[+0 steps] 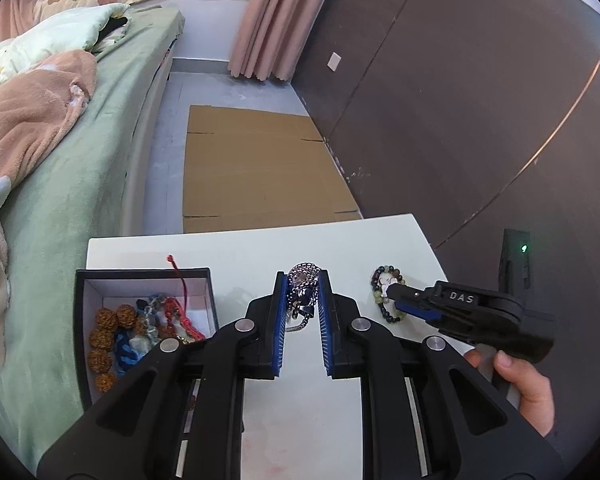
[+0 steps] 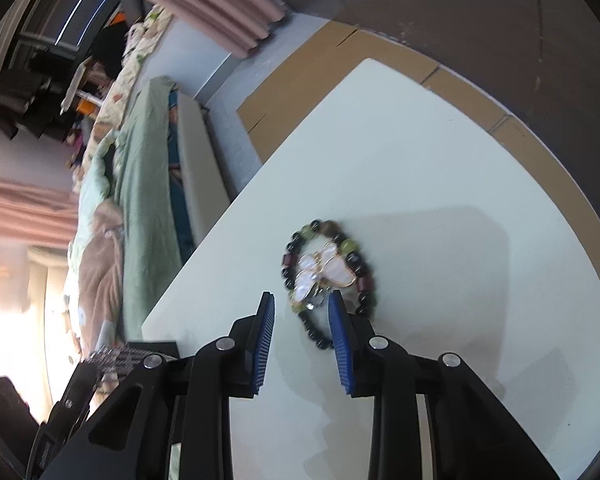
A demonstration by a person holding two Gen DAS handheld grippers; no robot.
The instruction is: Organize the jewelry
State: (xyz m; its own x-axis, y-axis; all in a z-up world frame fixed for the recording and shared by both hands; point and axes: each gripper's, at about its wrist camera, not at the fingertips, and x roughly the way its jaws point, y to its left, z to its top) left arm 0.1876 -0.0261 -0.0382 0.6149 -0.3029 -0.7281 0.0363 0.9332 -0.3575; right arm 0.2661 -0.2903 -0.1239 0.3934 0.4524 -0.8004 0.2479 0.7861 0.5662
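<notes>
My left gripper (image 1: 302,282) is shut on a bunched silver chain (image 1: 302,288), held just above the white table (image 1: 260,252); a loop of chain hangs below the pads. A black box (image 1: 100,280) at the left holds brown bead bracelets, blue and red cords. A multicoloured bead bracelet (image 2: 332,236) with a white butterfly brooch (image 2: 324,272) inside it lies on the table (image 2: 420,160). My right gripper (image 2: 302,304) is open, its right finger resting over the bracelet's near edge; it also shows in the left wrist view (image 1: 392,292) at the bracelet (image 1: 386,270).
A bed with green sheet (image 1: 80,160) and pink blanket runs along the left. Flat cardboard (image 1: 256,168) lies on the floor beyond the table. A dark wall panel (image 1: 460,100) stands at the right. The table's far edge is close behind the jewelry.
</notes>
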